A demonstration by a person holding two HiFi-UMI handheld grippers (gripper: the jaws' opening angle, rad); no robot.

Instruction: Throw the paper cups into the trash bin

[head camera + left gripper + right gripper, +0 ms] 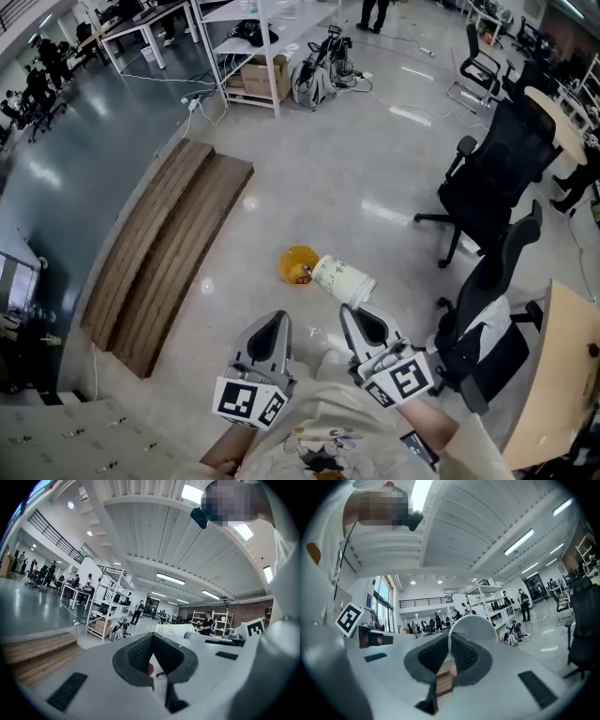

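Note:
A white paper cup (343,279) with green print lies tilted over the floor, its rim pinched in my right gripper (352,313). In the right gripper view the cup's rim (472,629) stands between the shut jaws of the right gripper (449,643). Just beyond the cup, a small yellow round container (298,264) sits on the floor. My left gripper (277,319) hovers to the left of the cup, shut with nothing in it. The left gripper view shows its own jaws together at the left gripper (152,637), with the cup (176,629) off to the right.
A wooden platform (164,248) lies on the floor to the left. Black office chairs (497,173) stand to the right, and a light wooden tabletop (562,375) is at the lower right. White shelving (253,47) with boxes stands further off.

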